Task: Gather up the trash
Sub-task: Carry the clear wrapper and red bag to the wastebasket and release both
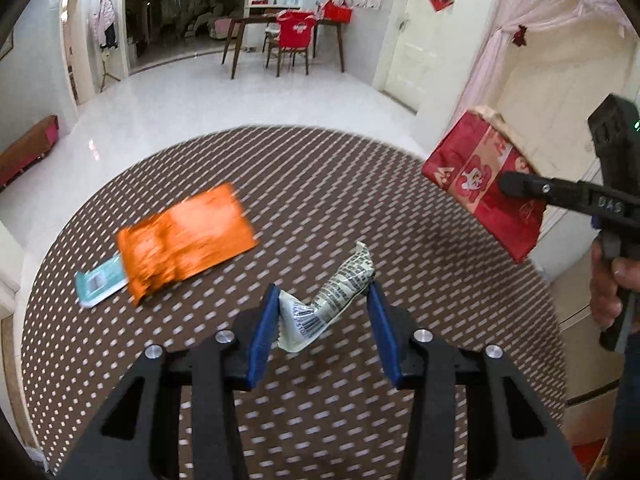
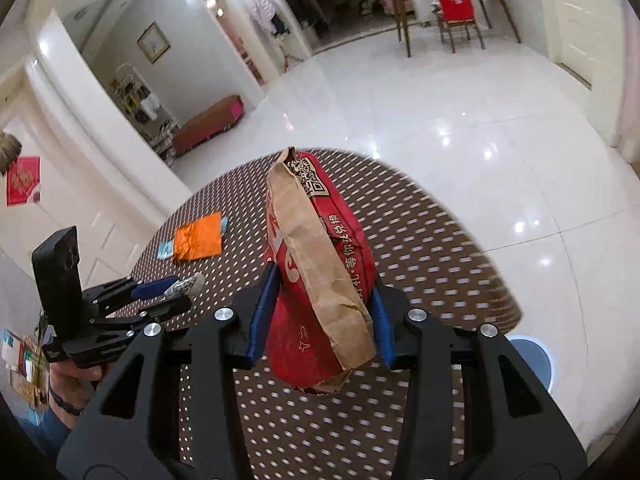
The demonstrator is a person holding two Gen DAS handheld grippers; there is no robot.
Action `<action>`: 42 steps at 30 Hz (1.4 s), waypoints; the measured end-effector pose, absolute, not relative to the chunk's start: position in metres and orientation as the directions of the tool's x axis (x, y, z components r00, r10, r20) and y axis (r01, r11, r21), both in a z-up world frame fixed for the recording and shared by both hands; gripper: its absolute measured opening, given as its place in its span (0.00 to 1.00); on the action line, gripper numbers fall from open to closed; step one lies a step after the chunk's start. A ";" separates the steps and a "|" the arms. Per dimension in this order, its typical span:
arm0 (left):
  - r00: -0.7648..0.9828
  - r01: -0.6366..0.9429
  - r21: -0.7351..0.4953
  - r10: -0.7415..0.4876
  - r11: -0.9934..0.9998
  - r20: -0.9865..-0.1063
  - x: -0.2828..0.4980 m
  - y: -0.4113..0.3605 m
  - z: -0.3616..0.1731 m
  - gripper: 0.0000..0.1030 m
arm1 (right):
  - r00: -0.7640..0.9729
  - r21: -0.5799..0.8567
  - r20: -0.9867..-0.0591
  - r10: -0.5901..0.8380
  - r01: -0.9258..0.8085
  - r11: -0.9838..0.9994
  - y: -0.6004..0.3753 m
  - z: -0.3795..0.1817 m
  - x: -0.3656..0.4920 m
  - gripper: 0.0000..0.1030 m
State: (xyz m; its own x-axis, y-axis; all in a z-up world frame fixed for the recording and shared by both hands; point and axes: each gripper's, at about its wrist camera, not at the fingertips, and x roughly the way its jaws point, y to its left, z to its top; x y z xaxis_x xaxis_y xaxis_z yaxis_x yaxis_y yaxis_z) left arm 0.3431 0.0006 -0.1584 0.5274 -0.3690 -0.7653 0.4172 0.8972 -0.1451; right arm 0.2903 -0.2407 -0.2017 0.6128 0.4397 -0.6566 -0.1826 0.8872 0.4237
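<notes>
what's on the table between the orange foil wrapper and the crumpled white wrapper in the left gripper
Nothing: in the left wrist view only bare dotted brown tablecloth lies between the orange foil wrapper and the crumpled white printed wrapper that the left gripper holds.

A round bench (image 1: 400, 200) covered in a brown cloth with white dashes stands on a glossy white tiled floor (image 1: 248, 96). Across the room, a wooden dining table (image 1: 280, 24) carries red bags (image 1: 338, 10), with a chair (image 1: 290, 46) draped in red fabric pulled up beside it. A low brown upholstered seat (image 2: 210, 122) sits along the wall, a framed picture (image 2: 153, 42) hangs above the hallway, and a pale curtain (image 1: 520, 40) frames the doorway.
</notes>
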 end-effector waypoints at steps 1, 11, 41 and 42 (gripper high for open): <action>0.531 0.422 -0.152 -0.380 0.894 -0.758 0.343 -0.006 -0.154 0.43 | 0.622 0.426 -0.651 0.436 -0.176 0.887 -0.248 -0.199 0.288 0.41; 0.544 0.472 -0.208 -0.468 0.857 -0.696 0.345 -0.105 -0.128 0.43 | 0.739 0.443 -0.592 0.320 -0.033 0.896 -0.361 -0.174 0.250 0.41; 0.328 0.623 -0.225 -0.511 0.749 -0.794 0.312 -0.307 -0.177 0.43 | 0.563 0.520 -0.791 0.239 0.414 0.747 -0.528 -0.357 0.232 0.74; 0.320 0.628 -0.224 -0.510 0.745 -0.799 0.312 -0.311 -0.180 0.43 | 0.571 0.521 -0.787 0.233 0.413 0.747 -0.534 -0.355 0.226 0.74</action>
State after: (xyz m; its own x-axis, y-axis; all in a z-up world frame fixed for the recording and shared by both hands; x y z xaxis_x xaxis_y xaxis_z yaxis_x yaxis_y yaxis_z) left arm 0.3120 -0.3106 -0.1797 0.3199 -0.5097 -0.7986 0.6284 0.7450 -0.2238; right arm 0.2256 -0.5343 -0.3554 0.5712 0.2331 -0.7871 0.4135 0.7466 0.5212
